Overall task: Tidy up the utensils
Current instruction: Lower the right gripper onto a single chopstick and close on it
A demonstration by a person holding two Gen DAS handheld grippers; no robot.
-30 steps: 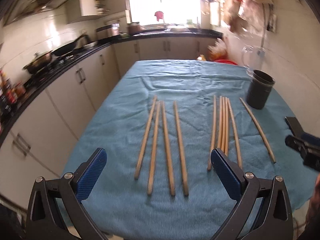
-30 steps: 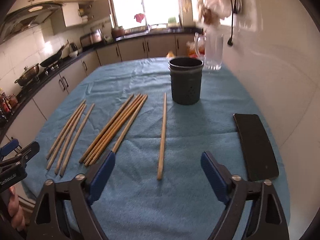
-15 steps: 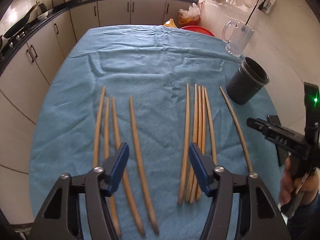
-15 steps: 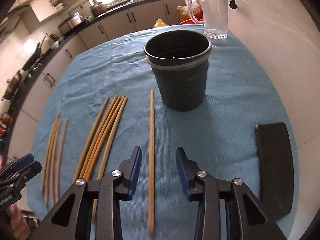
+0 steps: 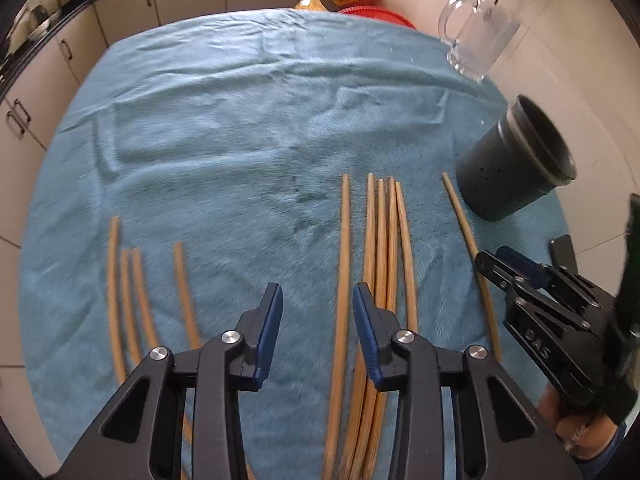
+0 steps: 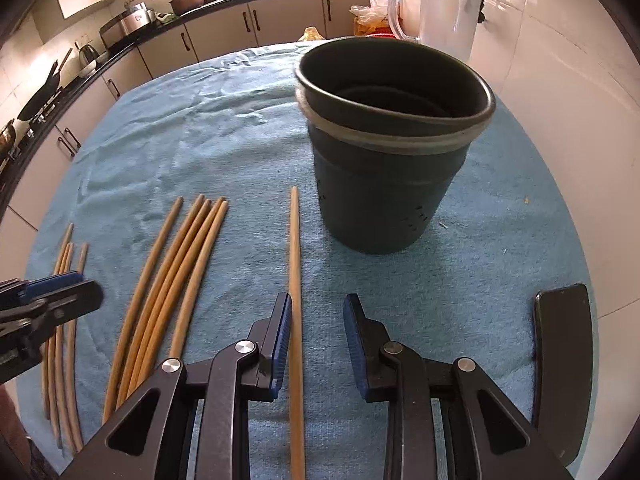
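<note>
Left wrist view, nearest: the left gripper is pointing steeply down at the blue cloth covering the worktop, its jaws having just been closing and now standing partly spread, pinching nothing.
Left jaws and chopsticks: one loose chopstick is passing between the blue pads, close to the right-hand pad; whether it is touching that pad cannot be told.
Bundle: the four-stick bundle is lying just right of that pad, sticks side by side and touching.
Left group: four more chopsticks are lying apart on the cloth, left of the jaws.
Right wrist view, nearest: the right gripper is hanging over the single chopstick, jaws having just been closing, still partly spread, gripping nothing.
Right jaws and chopstick: the stick is lying on the cloth between the pads, right against the left-hand one.
Look of the sticks: plain light wood, long, thin, pointing away from the camera.
Farther: the dark utensil cup is standing upright beyond the stick's far tip.
Farthest: a glass mug is standing behind the cup.
</note>
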